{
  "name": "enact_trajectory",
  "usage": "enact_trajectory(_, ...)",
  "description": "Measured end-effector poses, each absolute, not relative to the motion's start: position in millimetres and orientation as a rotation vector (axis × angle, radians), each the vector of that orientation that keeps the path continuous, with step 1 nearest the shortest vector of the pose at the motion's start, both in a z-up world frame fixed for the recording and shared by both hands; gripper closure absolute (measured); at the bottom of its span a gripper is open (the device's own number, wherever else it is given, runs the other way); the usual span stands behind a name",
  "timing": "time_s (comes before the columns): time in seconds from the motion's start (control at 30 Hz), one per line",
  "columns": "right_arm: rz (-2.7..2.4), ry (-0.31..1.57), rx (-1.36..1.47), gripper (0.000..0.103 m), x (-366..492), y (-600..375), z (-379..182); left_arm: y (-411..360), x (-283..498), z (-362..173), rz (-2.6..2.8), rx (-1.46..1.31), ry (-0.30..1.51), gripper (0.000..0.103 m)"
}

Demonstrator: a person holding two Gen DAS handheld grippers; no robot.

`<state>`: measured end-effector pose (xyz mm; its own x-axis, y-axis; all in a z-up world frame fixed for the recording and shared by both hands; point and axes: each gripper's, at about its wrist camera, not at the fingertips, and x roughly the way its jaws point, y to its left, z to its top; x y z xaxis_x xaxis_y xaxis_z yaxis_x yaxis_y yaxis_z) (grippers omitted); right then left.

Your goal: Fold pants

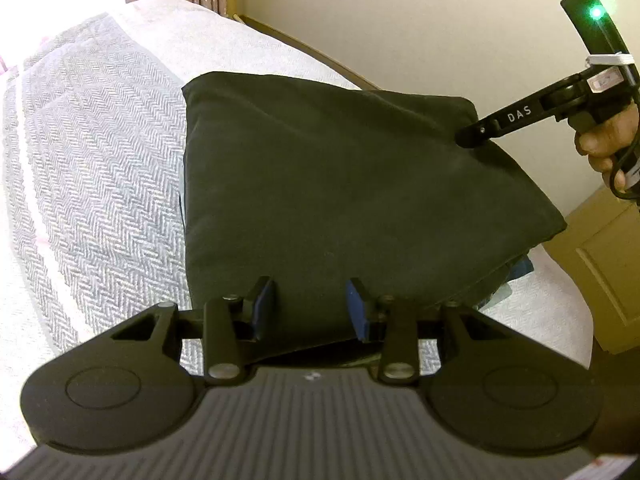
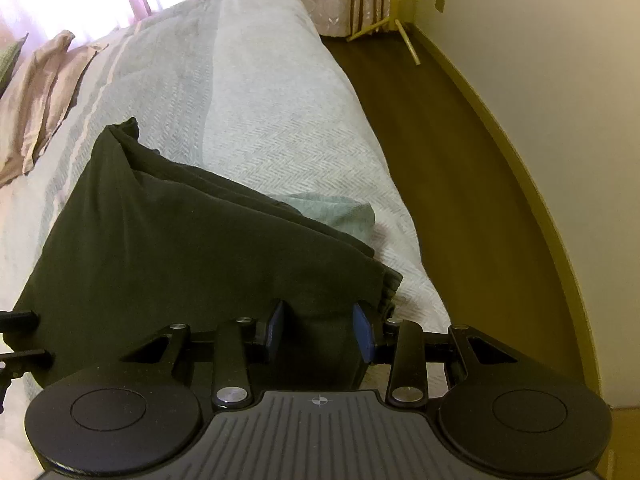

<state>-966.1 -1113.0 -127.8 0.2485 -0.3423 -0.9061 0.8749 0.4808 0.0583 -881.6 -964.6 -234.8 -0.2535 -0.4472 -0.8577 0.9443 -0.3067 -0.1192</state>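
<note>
You had the dark pants (image 1: 340, 184) folded square at frame centre on the bedspread (image 1: 100, 152). Your left gripper (image 1: 312, 306) and right gripper (image 2: 320, 328) both stood wide apart, gripping nothing. Best press the near edge flat, corners aligned.

Lower layers of the pants (image 1: 340, 184) hidden under the top fold, label (image 1: 604, 82) lettering blurred, person's hand (image 1: 610, 148) cut off by the frame edge.
</note>
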Motion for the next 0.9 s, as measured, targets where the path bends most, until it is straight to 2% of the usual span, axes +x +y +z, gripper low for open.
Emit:
enact_trajectory(0.27,-0.923,1.009,0.587,0.069,-962.0,-1096.0,-111.0,-963.7,-882.7,-237.7,-1.742,0.921,0.81,0.069)
enact_trajectory(0.4,-0.897,0.926,0.587,0.069,-963.7,-1061.9,-91.9,-963.8,-880.5,-238.4,-1.745,0.916,0.816,0.069)
enact_trajectory(0.57,-0.825,0.986,0.59,0.069,-962.0,-1032.0,-128.9,-965.4,-877.9,-229.5,-1.784,0.919,0.81,0.069)
enact_trajectory(0.63,-0.84,0.969,0.603,0.069,-964.4,-1033.1,-132.1,-967.8,-874.1,-214.3,-1.813,0.87,0.741,0.069)
enact_trajectory(0.77,-0.832,0.97,0.584,0.069,-962.6,-1029.9,-136.2,-1012.0,-862.6,-198.1,-1.826,0.775,0.753,0.069)
enact_trajectory(0.9,-0.843,0.948,0.561,0.069,-965.2,-1020.4,-142.0,-1076.7,-866.8,-208.3,-1.863,0.767,0.779,0.07)
